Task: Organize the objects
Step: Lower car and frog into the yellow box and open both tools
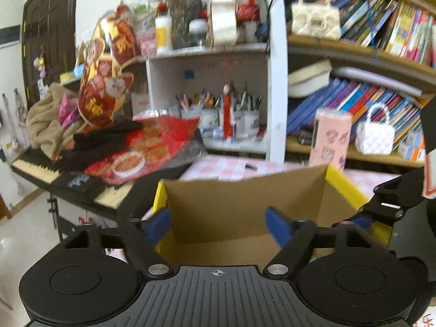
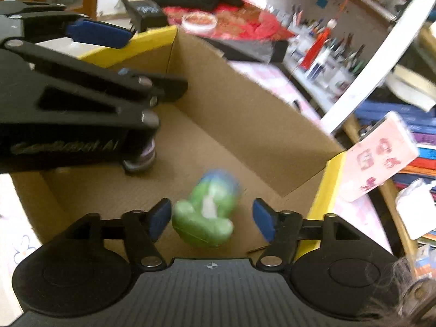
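Note:
An open cardboard box (image 2: pixel 245 114) with yellow rim flaps stands on a pink checked tabletop. In the right wrist view a green and blue plastic toy (image 2: pixel 207 209), blurred, sits low in the box between the blue pads of my right gripper (image 2: pixel 212 218). Those pads stand apart; the right one is clear of the toy, the left one close beside it. My left gripper (image 1: pixel 218 226) is open over the box's near edge with nothing between its fingers. It also shows from the side in the right wrist view as the left gripper (image 2: pixel 155 62), above a small dark jar (image 2: pixel 141 158) on the box floor.
A pink patterned carton (image 1: pixel 331 136) stands behind the box by the bookshelf (image 1: pixel 354 54). To the left, a keyboard (image 1: pixel 41 169) carries red packets, a towel and black cloth. Cups of pens (image 1: pixel 218 114) fill the white shelf behind.

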`<state>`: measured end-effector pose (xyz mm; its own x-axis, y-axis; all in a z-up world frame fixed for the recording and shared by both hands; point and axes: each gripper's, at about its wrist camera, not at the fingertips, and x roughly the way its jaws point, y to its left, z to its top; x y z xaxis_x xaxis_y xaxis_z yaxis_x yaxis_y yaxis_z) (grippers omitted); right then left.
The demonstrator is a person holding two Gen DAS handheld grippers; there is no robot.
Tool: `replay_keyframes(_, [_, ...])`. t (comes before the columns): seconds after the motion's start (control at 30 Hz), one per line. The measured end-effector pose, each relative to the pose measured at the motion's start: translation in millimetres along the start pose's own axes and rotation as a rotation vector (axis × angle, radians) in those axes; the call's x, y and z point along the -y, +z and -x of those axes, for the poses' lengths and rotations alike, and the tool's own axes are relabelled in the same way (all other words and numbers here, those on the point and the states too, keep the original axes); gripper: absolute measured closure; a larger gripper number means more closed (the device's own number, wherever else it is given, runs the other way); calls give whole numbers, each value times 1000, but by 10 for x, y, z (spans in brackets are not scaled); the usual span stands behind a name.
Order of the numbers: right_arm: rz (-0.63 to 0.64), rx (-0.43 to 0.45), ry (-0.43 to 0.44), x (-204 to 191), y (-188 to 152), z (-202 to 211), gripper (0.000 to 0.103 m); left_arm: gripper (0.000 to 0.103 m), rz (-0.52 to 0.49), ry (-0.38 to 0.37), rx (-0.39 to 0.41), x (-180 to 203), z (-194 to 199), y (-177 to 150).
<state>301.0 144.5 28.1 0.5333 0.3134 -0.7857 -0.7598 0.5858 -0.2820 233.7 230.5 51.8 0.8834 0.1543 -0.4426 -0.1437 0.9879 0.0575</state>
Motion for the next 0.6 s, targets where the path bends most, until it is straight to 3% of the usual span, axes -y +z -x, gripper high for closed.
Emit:
replay_keyframes(0.33, [-61,220,-46,-90,-117,816,24,7,11,-12,127,-19,844,171])
replay_keyframes(0.6, [-205,310,-138,-319,-564,1393,24,5,117,32,83,-156,1367,-149])
